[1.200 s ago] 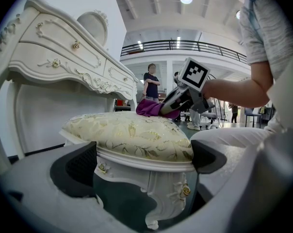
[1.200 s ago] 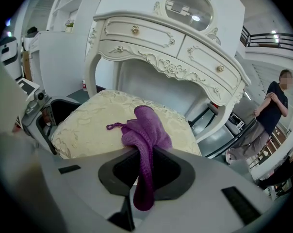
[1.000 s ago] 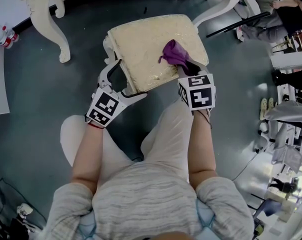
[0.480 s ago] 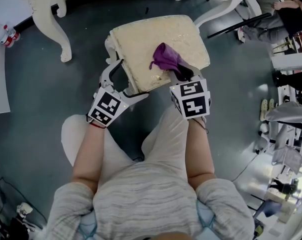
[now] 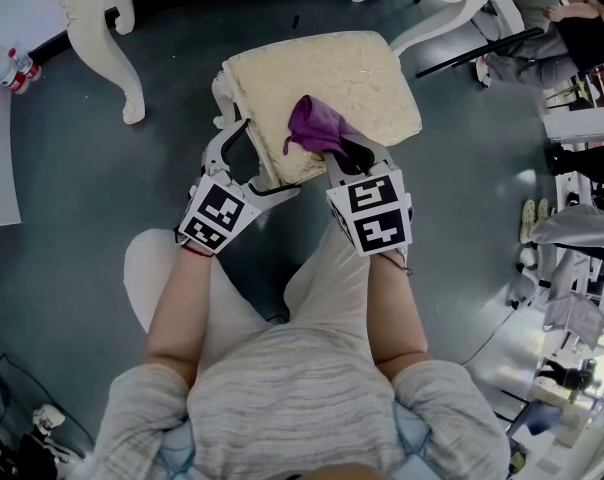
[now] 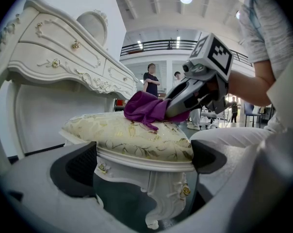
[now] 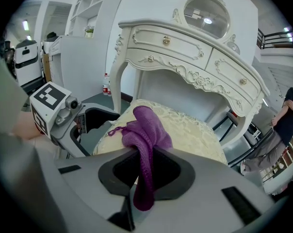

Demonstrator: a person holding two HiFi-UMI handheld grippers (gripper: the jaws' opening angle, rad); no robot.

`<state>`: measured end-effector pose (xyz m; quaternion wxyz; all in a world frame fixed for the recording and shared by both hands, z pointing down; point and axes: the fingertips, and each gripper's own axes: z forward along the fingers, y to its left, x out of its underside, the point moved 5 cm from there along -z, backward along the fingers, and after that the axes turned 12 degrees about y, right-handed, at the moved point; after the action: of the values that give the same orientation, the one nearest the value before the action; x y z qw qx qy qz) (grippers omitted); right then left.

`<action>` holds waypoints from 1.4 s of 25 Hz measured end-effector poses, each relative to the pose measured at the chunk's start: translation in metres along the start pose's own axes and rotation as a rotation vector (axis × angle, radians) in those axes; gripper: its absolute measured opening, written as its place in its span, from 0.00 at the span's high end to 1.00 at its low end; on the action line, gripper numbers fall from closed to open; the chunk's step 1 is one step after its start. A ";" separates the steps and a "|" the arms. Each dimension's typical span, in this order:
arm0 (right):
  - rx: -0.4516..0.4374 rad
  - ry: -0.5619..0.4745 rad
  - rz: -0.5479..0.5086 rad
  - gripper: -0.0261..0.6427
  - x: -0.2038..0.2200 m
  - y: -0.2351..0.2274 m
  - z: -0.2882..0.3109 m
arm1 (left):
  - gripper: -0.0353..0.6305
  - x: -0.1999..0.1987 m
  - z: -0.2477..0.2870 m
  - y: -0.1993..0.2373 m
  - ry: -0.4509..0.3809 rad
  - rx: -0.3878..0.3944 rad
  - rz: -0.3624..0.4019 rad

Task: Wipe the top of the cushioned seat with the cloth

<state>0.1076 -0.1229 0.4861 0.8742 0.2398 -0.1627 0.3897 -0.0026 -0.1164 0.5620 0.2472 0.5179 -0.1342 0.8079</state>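
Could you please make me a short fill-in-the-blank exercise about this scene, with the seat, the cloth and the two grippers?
1. The cloth is ____ in colour.
2. The right gripper is shut on the ____.
3. The left gripper holds one corner of the cushioned ____.

Missing words, in order: purple; cloth; seat.

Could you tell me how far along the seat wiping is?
Done: right gripper has the purple cloth clamped and resting on the cushioned seat. In hand: wiping its near edge, left gripper gripping the seat's corner. Left: the bare far half, probably.
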 end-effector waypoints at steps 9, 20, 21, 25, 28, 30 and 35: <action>-0.066 -0.024 -0.036 0.88 -0.006 0.028 -0.006 | 0.06 0.000 0.000 0.001 -0.005 0.001 0.000; -0.136 -0.047 -0.057 0.88 -0.009 0.046 -0.012 | 0.06 -0.001 -0.001 0.000 -0.003 0.002 0.000; -0.142 -0.050 -0.059 0.88 -0.009 0.048 -0.012 | 0.06 -0.001 -0.001 0.001 -0.003 0.002 0.000; -0.175 -0.062 -0.055 0.88 -0.010 0.052 -0.012 | 0.06 0.000 0.000 0.002 -0.003 0.000 -0.001; -0.193 -0.068 -0.053 0.88 -0.010 0.054 -0.013 | 0.06 0.000 0.000 0.001 -0.003 0.000 -0.001; -0.210 -0.073 -0.050 0.88 -0.010 0.056 -0.013 | 0.06 0.001 0.000 0.001 -0.002 -0.001 -0.002; -0.233 -0.088 -0.054 0.88 -0.008 0.056 -0.013 | 0.06 0.000 0.000 0.000 0.001 -0.005 -0.001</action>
<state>0.0611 -0.0882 0.4875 0.8983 0.1579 -0.2386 0.3334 -0.0026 -0.1164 0.5621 0.2489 0.5172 -0.1357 0.8076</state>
